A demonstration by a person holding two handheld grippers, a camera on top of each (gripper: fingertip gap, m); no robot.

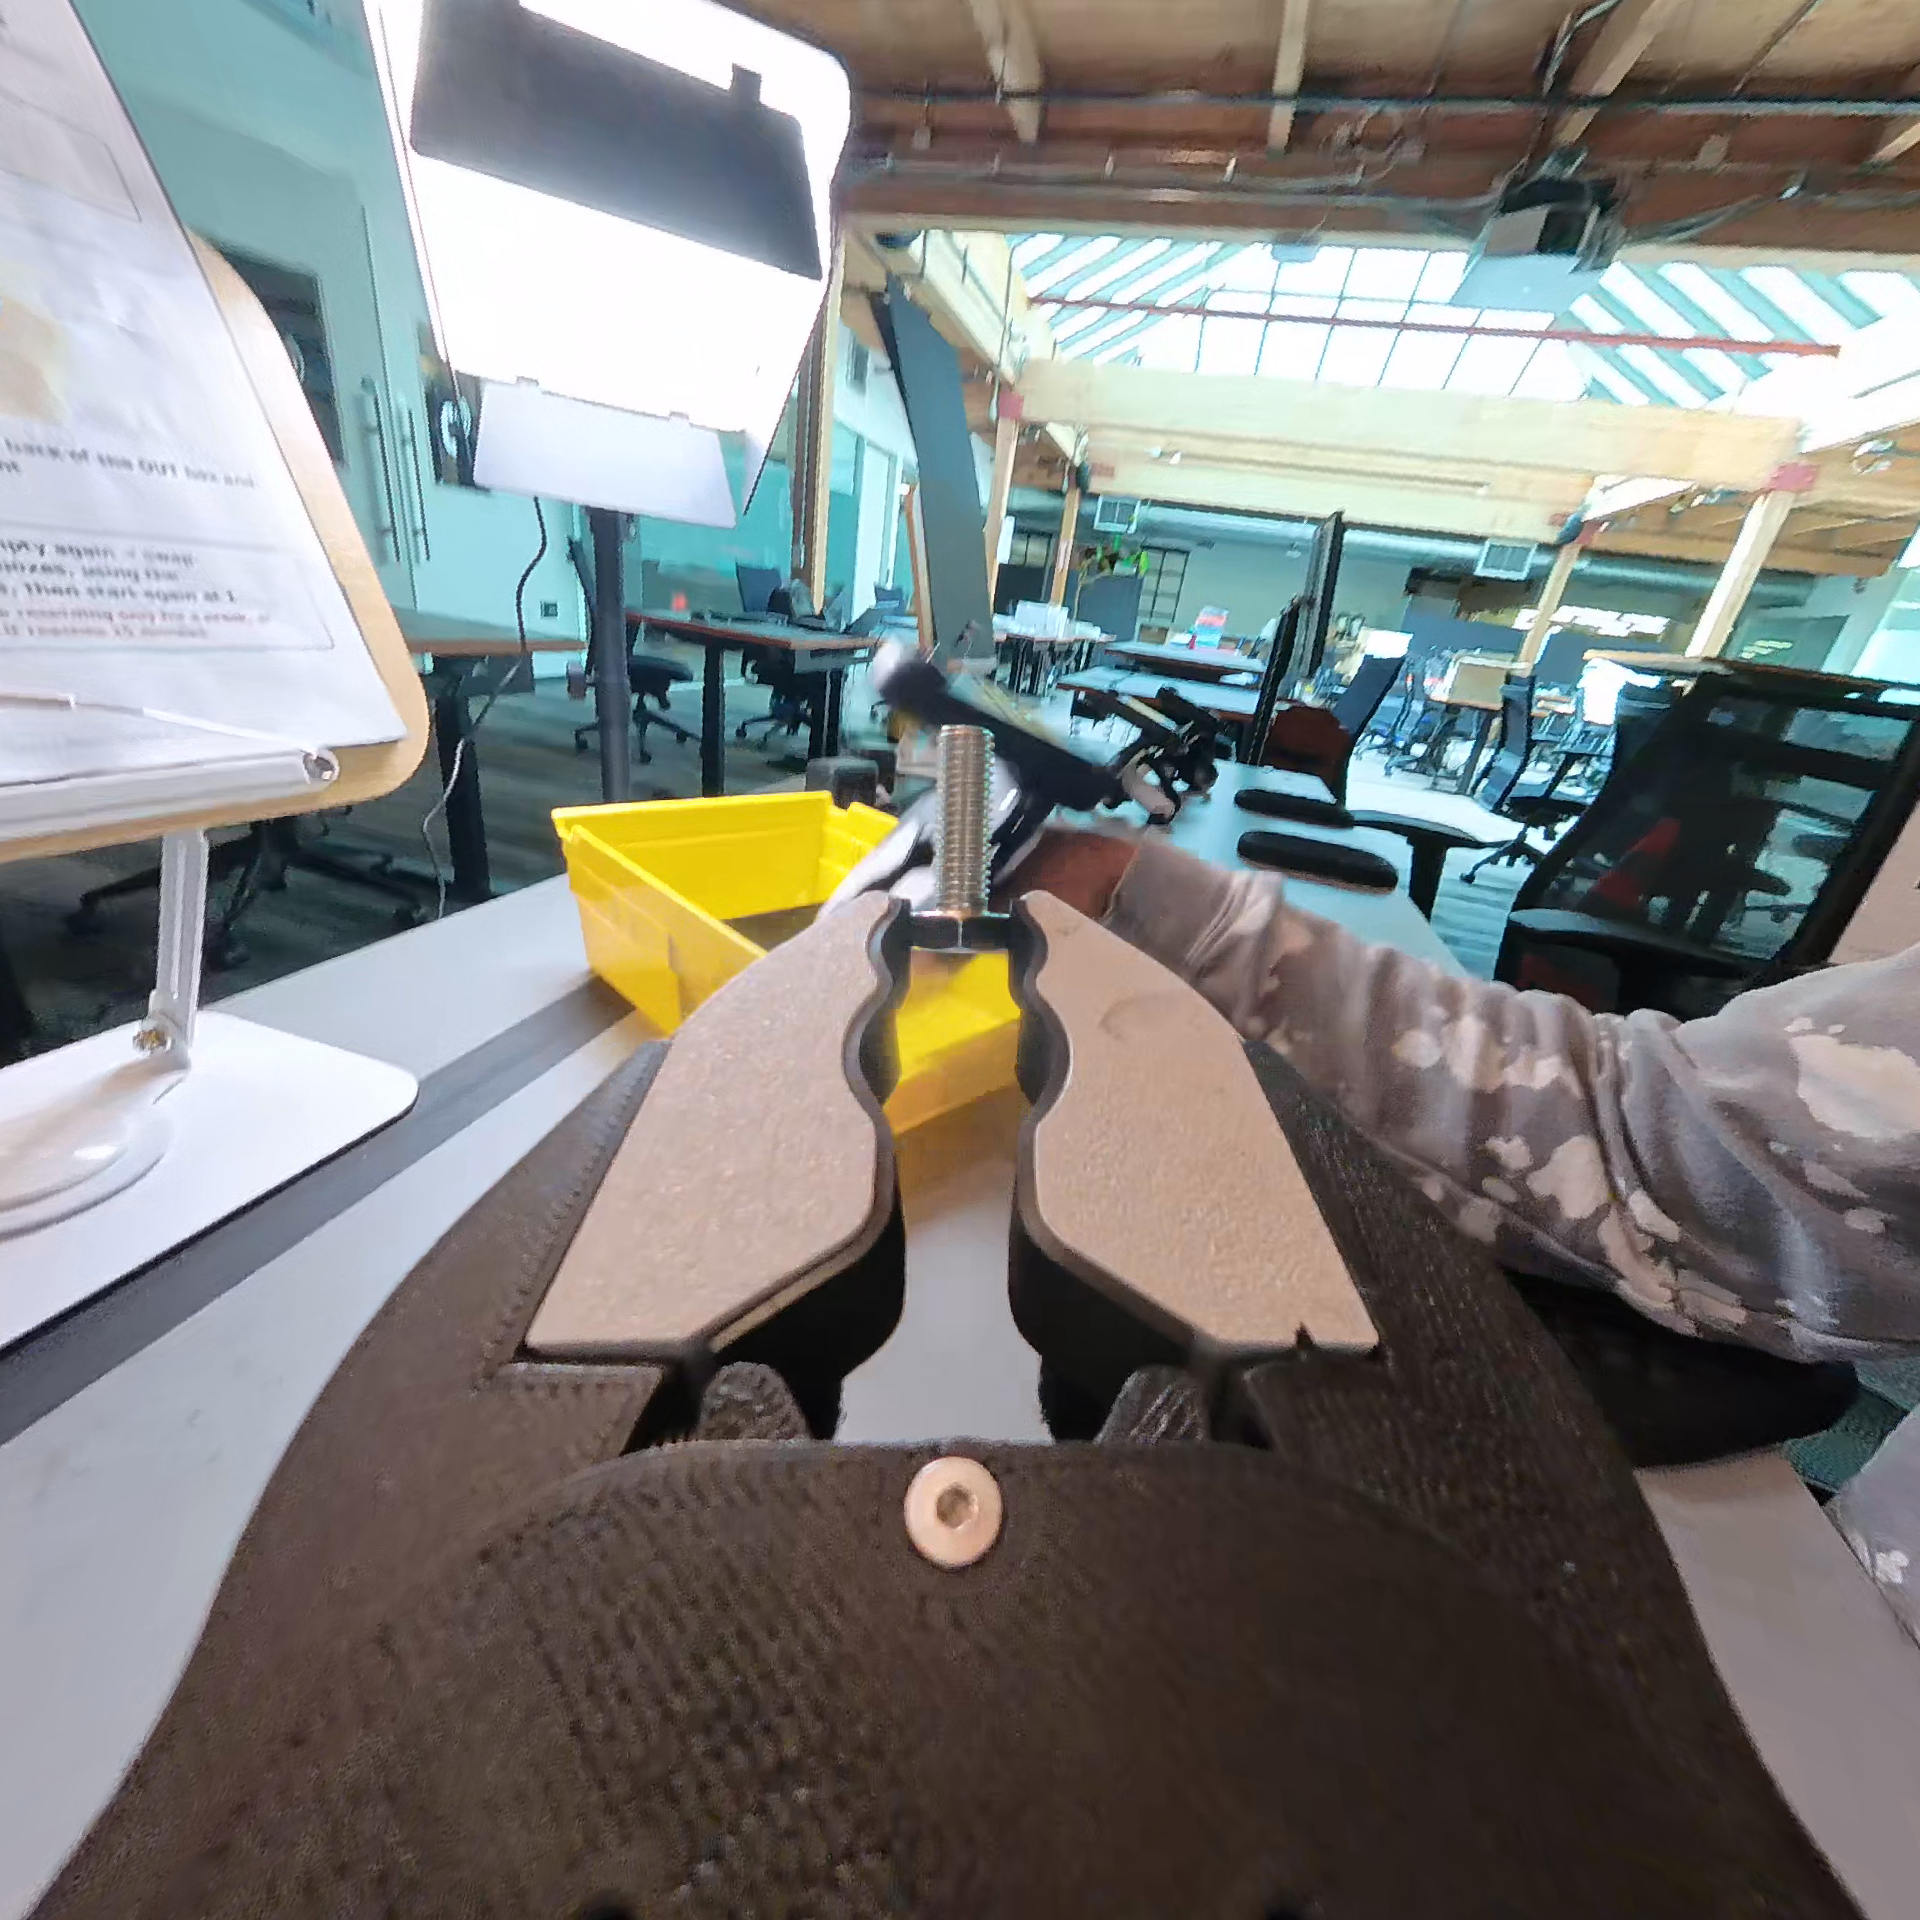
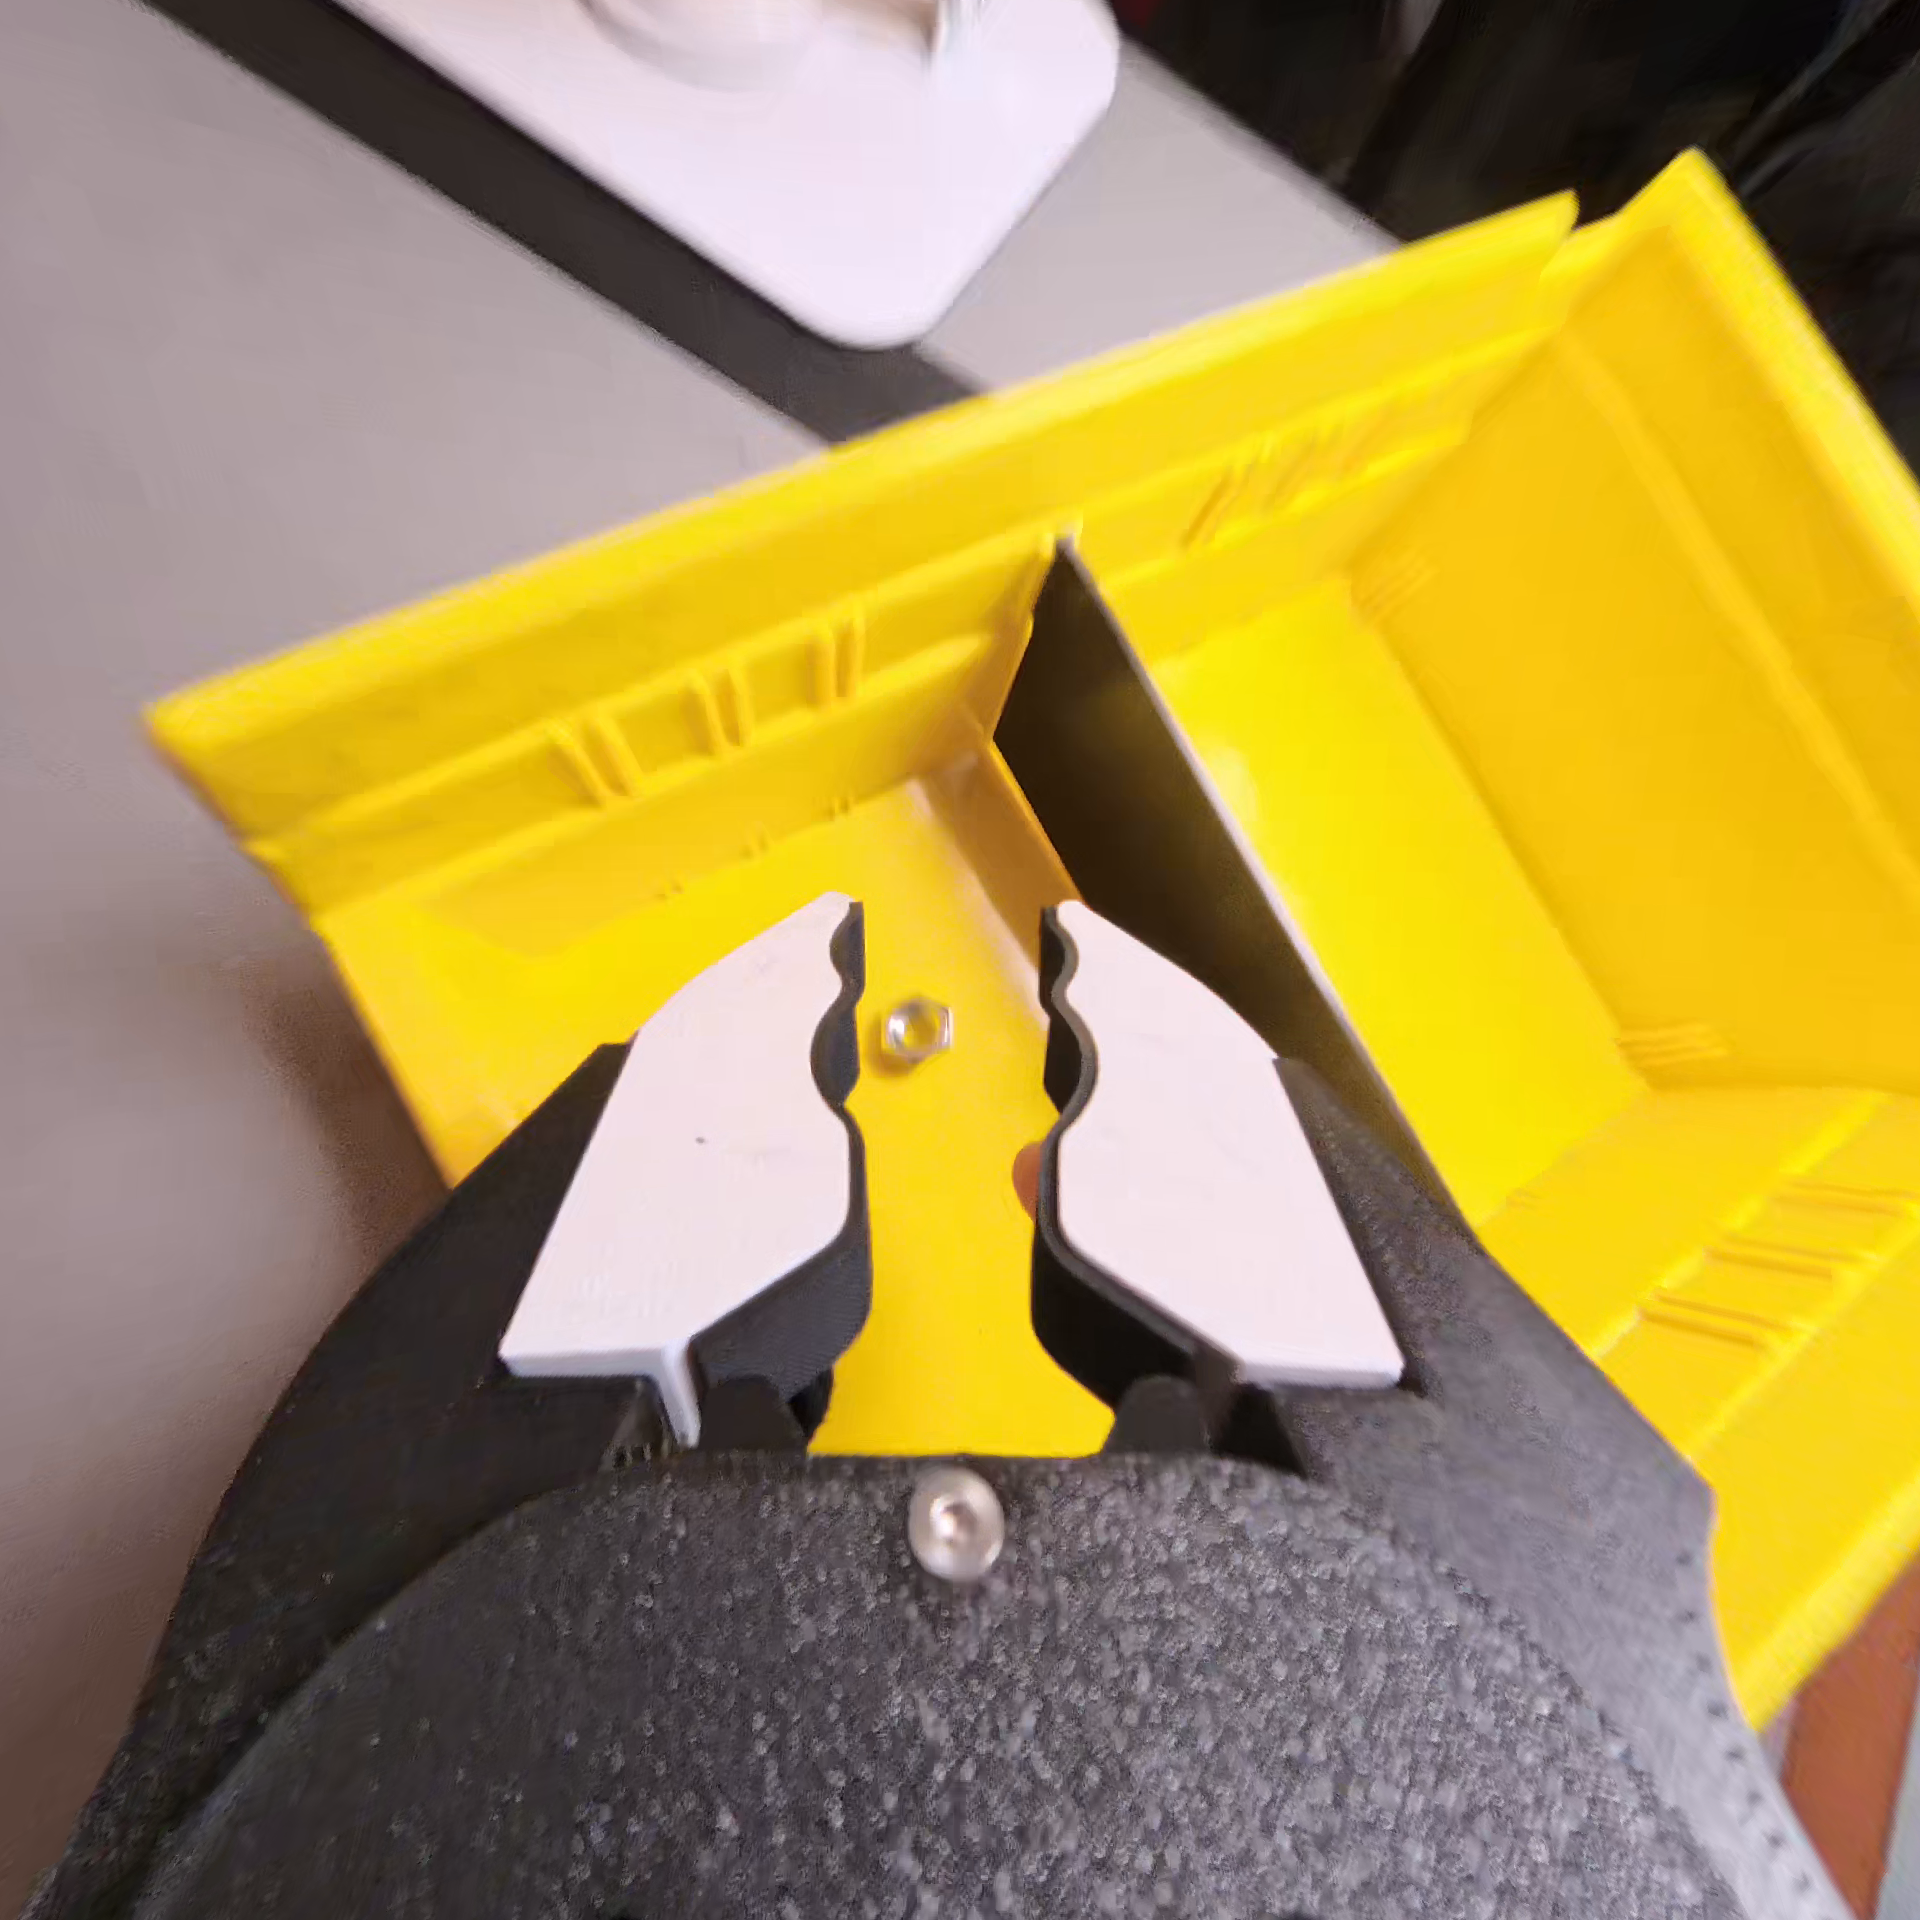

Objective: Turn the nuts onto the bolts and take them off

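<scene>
Left wrist view, jaws clamped on upright threaded silver bolt [image 1: 963, 831], right jaws apart over small hex nut [image 2: 914, 1032]

The rectangular plastic bin [image 2: 727, 623] is bright yellow, with a black flat divider [image 2: 1122, 790] inside it. A small hexagonal metal nut [image 2: 913, 1035] on the bin's floor, beside the divider, is silver. Above the bin, the threaded steel bolt [image 1: 964, 821] is shiny silver. Right of the bin, a person's fabric sleeve [image 1: 1507, 1101] is grey, mottled with pale blotches.
</scene>
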